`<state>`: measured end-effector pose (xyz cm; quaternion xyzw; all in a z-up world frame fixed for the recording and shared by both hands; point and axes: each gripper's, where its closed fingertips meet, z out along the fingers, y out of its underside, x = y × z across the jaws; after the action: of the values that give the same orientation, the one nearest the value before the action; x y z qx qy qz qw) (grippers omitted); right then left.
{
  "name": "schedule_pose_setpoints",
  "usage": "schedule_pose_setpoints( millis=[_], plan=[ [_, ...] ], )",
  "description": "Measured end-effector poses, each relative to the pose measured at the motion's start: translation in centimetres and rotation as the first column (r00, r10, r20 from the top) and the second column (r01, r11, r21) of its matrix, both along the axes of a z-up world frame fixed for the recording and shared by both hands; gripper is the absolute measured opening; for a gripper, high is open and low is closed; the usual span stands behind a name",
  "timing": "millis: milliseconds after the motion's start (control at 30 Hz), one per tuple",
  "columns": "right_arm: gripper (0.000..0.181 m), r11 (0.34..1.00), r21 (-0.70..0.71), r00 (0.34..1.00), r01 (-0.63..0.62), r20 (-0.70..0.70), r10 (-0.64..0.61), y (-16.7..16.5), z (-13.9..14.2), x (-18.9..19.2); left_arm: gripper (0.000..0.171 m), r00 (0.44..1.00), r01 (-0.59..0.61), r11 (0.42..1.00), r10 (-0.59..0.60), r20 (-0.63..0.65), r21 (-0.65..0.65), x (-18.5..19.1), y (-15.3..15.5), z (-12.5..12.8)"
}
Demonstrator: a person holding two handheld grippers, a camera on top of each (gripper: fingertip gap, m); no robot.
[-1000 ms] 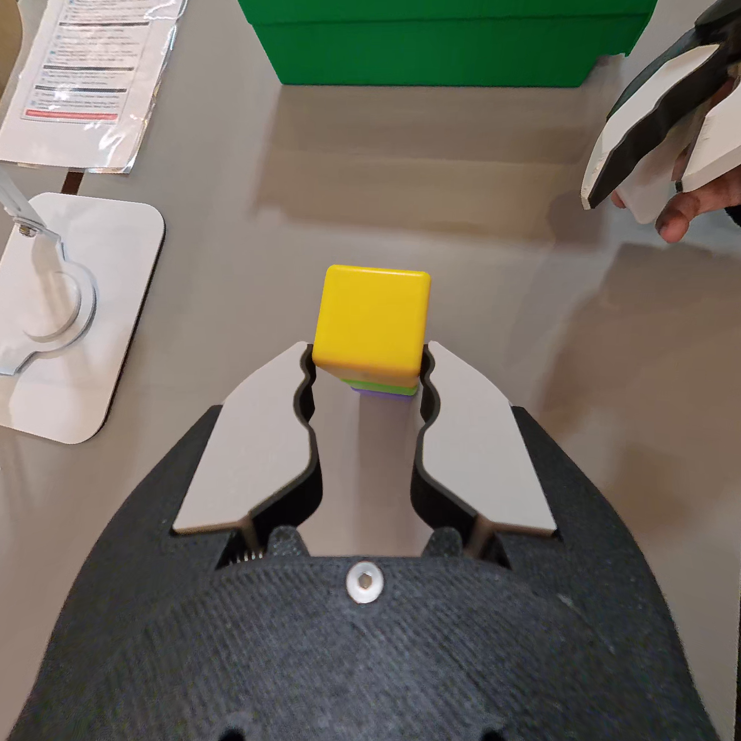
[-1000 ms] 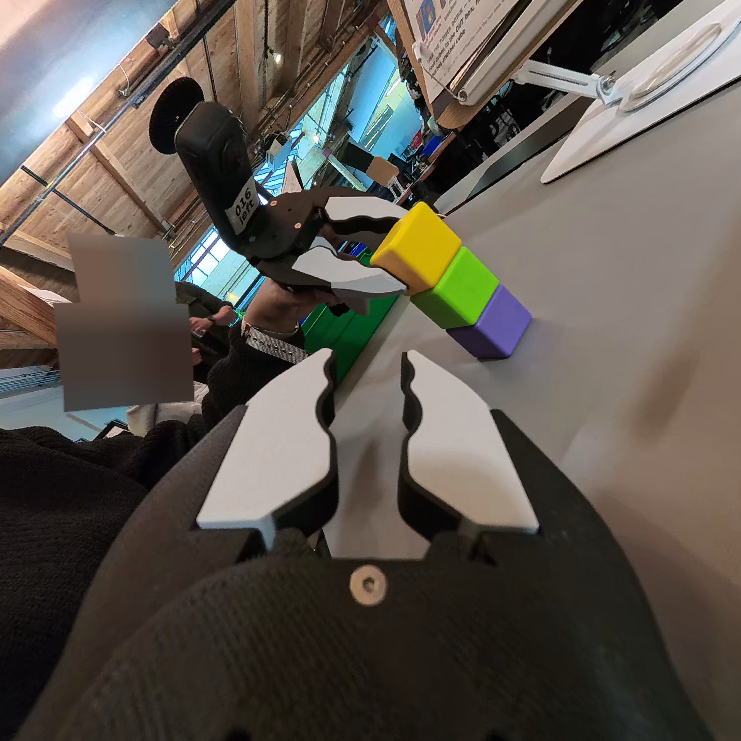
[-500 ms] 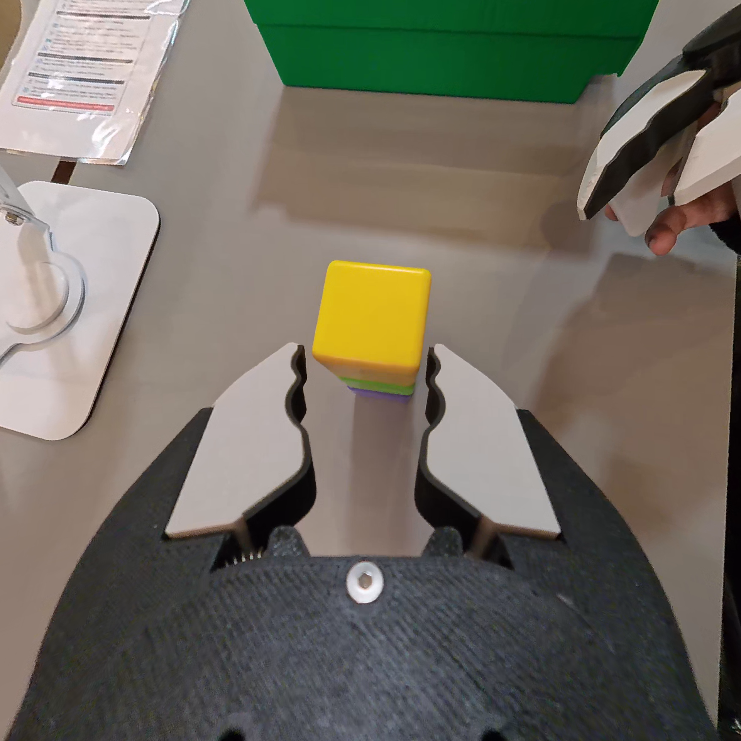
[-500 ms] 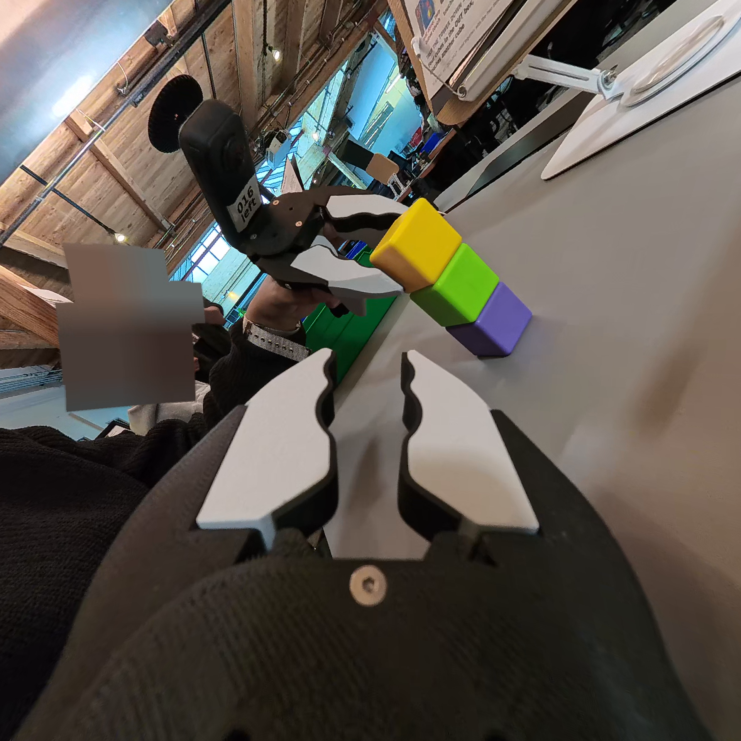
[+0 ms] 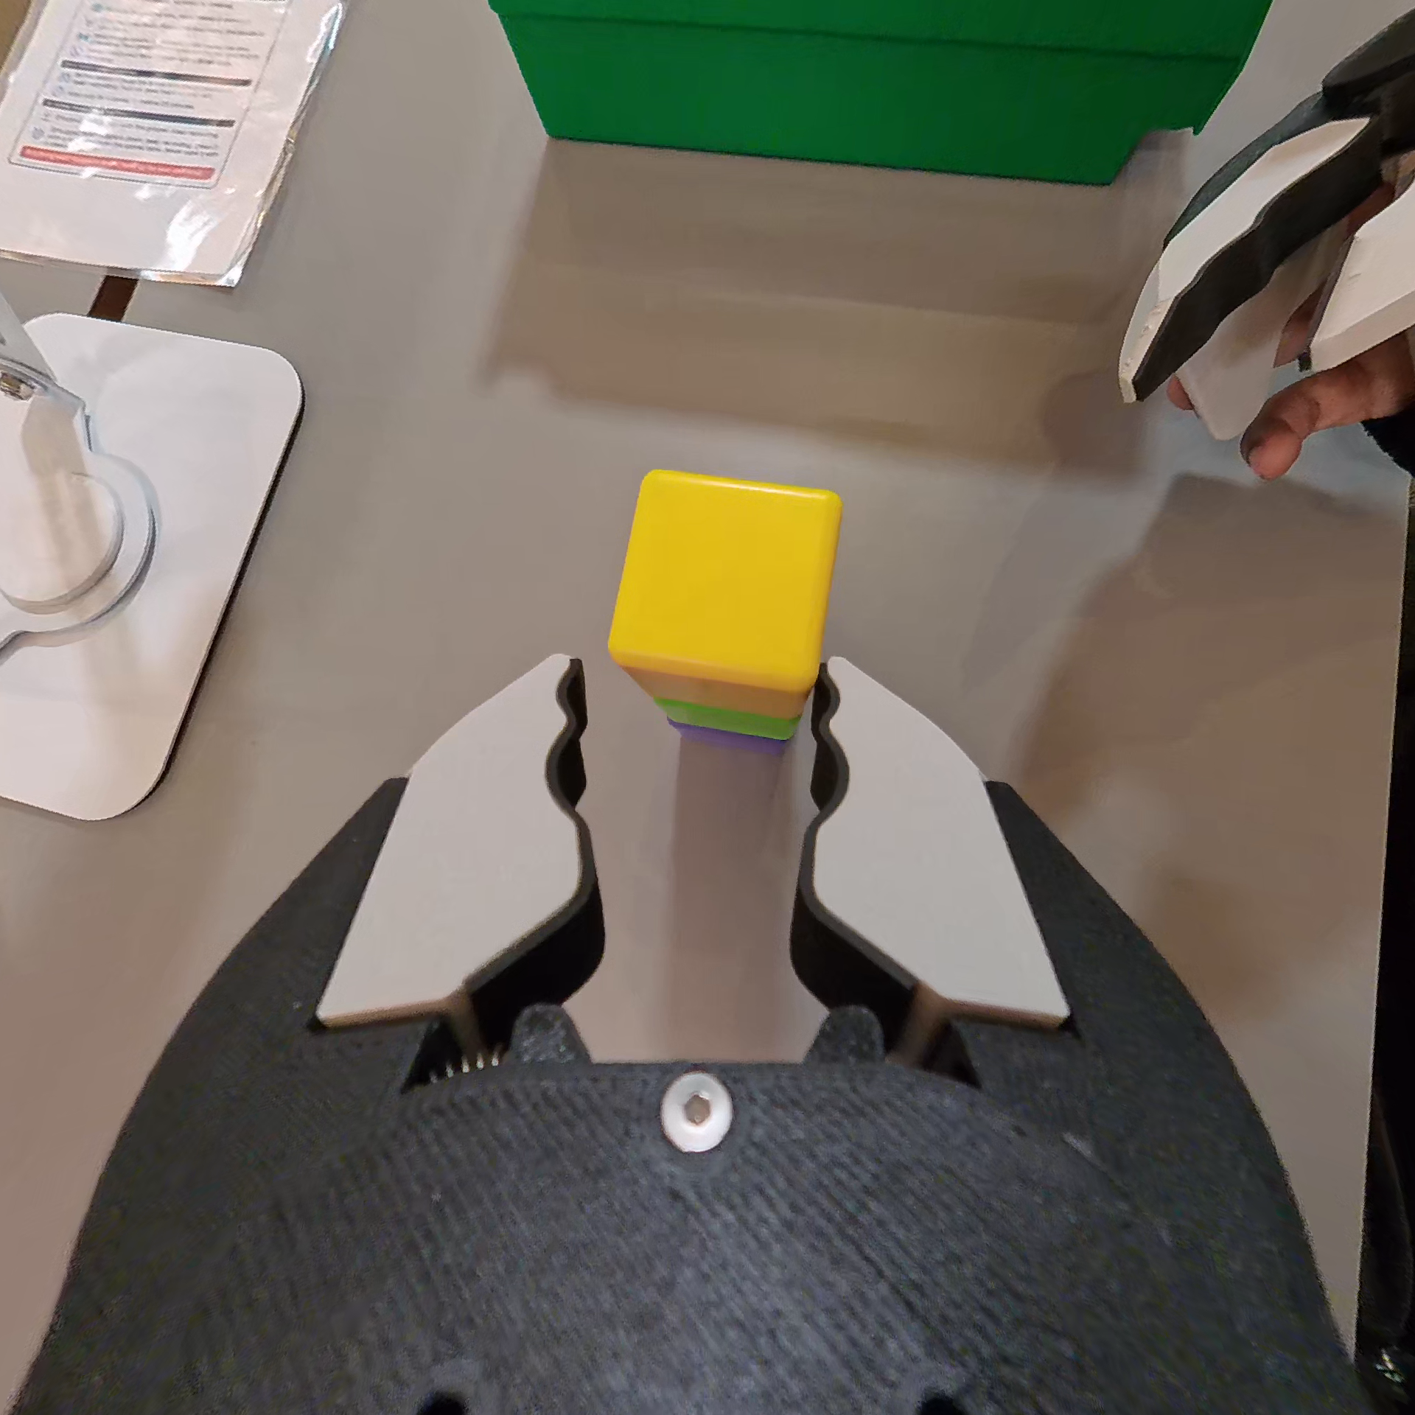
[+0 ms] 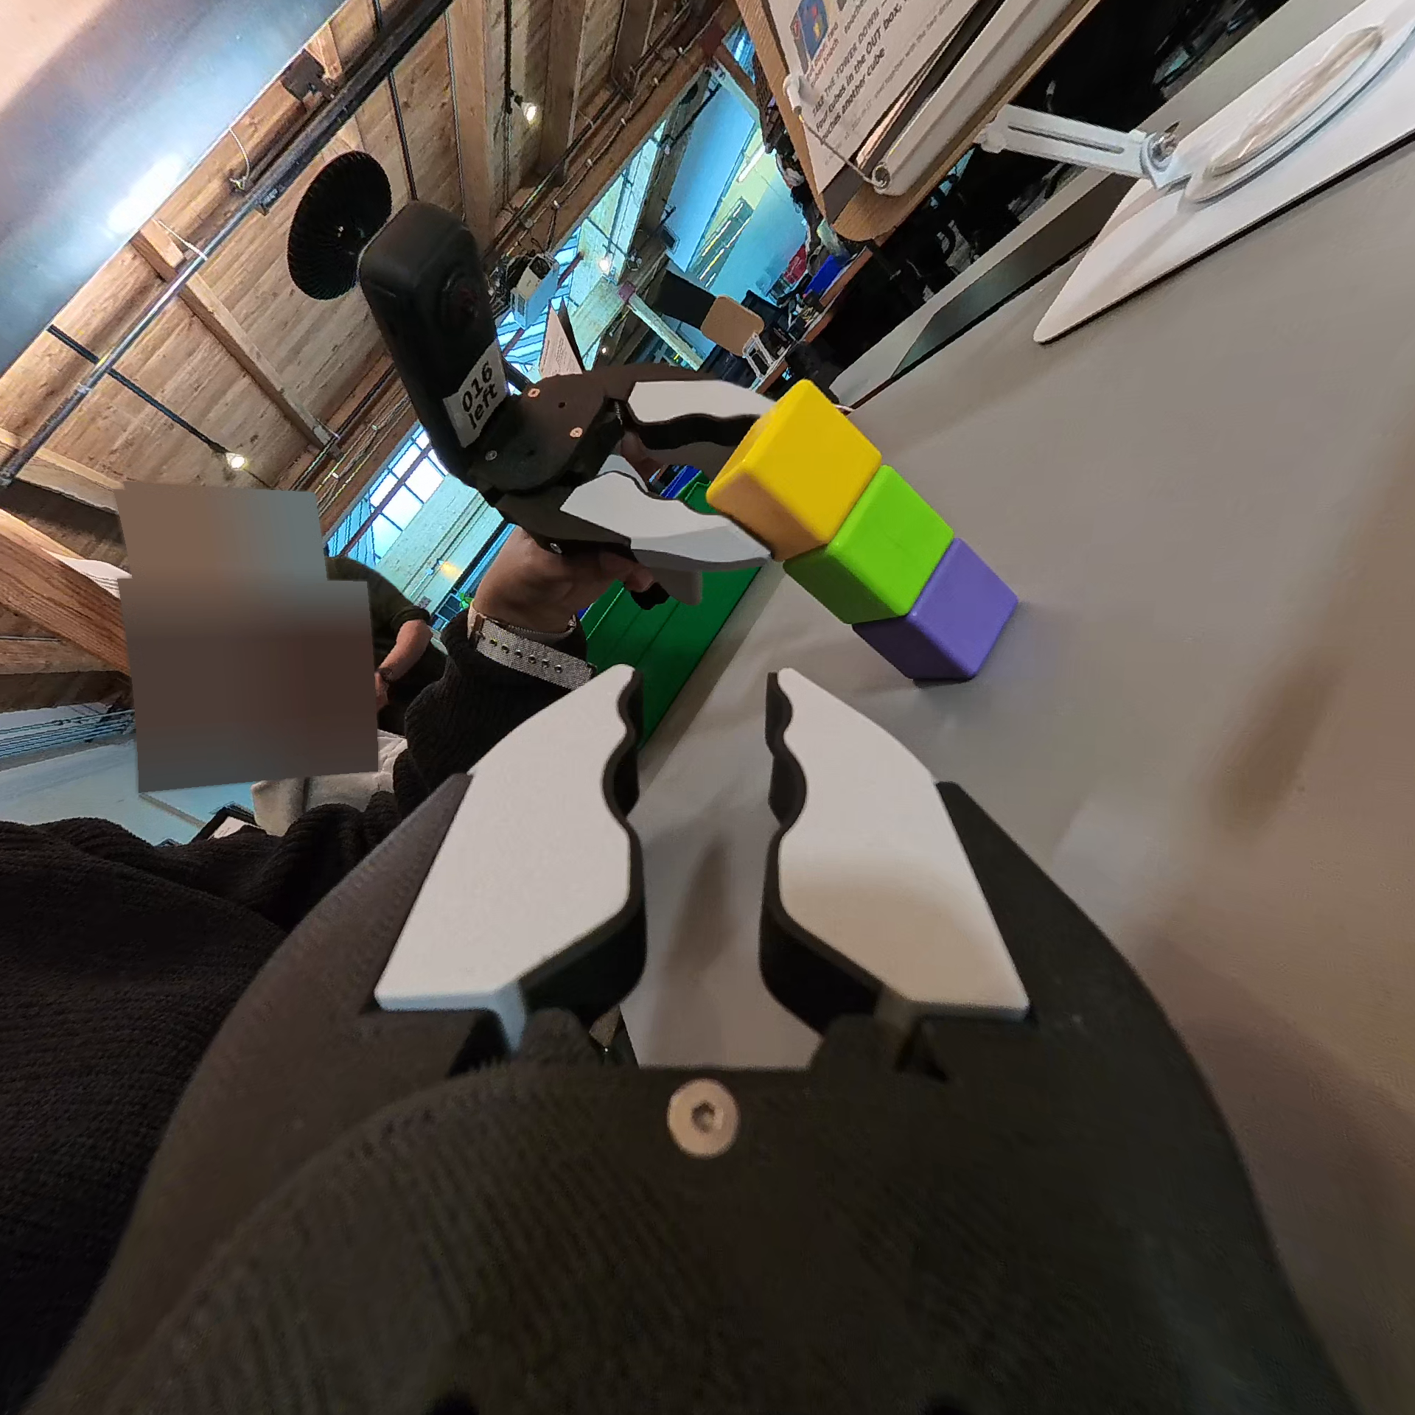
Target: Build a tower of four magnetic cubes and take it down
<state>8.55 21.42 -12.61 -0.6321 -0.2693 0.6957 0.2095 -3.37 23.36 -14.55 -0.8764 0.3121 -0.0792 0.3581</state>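
A stack of three cubes stands on the grey table: a yellow cube on top, a green cube in the middle, a purple cube at the bottom. In the right wrist view they show as yellow, green and purple. My left gripper is open, its fingertips on either side of the yellow cube with small gaps. It also shows in the right wrist view. My right gripper is open and empty, off to the side of the stack; it shows at the right edge of the left wrist view.
A green box stands behind the stack. A white stand base lies at the left, with a laminated sheet beyond it. A person's sleeve and hand are by the right gripper. Measured from the fingertips, the purple cube is 10 cm or so from the left gripper and 15 cm from the right.
My left gripper has opened off the yellow cube and drawn back and up a little. The stack stays upright. My right gripper has barely moved.
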Motion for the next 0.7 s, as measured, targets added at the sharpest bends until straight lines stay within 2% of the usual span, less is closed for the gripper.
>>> schedule_pose_setpoints(
  millis=[233, 300, 367, 467, 500, 533, 567, 600, 633, 667, 700],
  plan=[
    [0.031, 1.000, -0.007, 1.000, -0.002, -0.002, 0.002, 0.0, 0.0, 0.0, 0.058, 1.000, 0.004, 1.000, -0.004, -0.006, -0.015, -0.2, -0.3, 0.0],
    [0.031, 1.000, -0.010, 1.000, -0.003, -0.004, 0.003, 0.0, 0.0, 0.1, 0.064, 1.000, 0.006, 1.000, -0.007, -0.013, -0.031, -0.7, -0.9, 0.4],
    [0.031, 1.000, -0.013, 1.000, -0.002, -0.006, 0.002, 0.1, 0.1, 0.1, 0.065, 1.000, -0.016, 1.000, 0.017, 0.024, -0.010, -2.1, -1.5, 2.3],
    [0.031, 1.000, -0.019, 1.000, 0.001, -0.009, -0.001, 0.2, 0.1, 0.2, 0.064, 0.968, -0.186, 0.974, 0.160, 0.193, 0.127, -6.8, -2.0, 8.5],
    [0.031, 1.000, -0.022, 1.000, 0.001, -0.009, -0.001, 0.2, 0.1, 0.2, 0.065, 0.936, -0.291, 0.940, 0.241, 0.257, 0.178, -9.4, -2.4, 10.8],
    [0.031, 1.000, -0.028, 1.000, 0.000, -0.011, -0.001, 0.2, 0.1, 0.2, 0.065, 0.886, -0.419, 0.881, 0.343, 0.314, 0.221, -12.7, -3.0, 12.8],
    [0.031, 0.999, -0.034, 1.000, 0.000, -0.013, 0.000, 0.2, 0.0, 0.2, 0.065, 0.811, -0.563, 0.788, 0.467, 0.353, 0.250, -16.7, -4.0, 14.2],
    [0.031, 0.999, -0.041, 1.000, -0.001, -0.015, 0.001, 0.2, 0.0, 0.1, 0.065, 0.711, -0.697, 0.667, 0.596, 0.374, 0.263, -21.0, -5.6, 14.9],
    [0.031, 0.999, -0.046, 1.000, -0.002, -0.017, 0.001, 0.2, 0.0, 0.1, 0.065, 0.599, -0.801, 0.539, 0.702, 0.386, 0.261, -25.1, -7.7, 14.8],
    [0.031, 0.999, -0.050, 1.000, -0.002, -0.017, 0.002, 0.2, 0.0, 0.1, 0.067, 0.502, -0.865, 0.437, 0.766, 0.402, 0.247, -28.4, -9.8, 14.3],
    [0.031, 0.999, -0.050, 1.000, -0.002, -0.017, 0.001, 0.2, 0.0, 0.1, 0.069, 0.423, -0.906, 0.369, 0.803, 0.420, 0.208, -31.1, -11.7, 13.1]
  ],
)
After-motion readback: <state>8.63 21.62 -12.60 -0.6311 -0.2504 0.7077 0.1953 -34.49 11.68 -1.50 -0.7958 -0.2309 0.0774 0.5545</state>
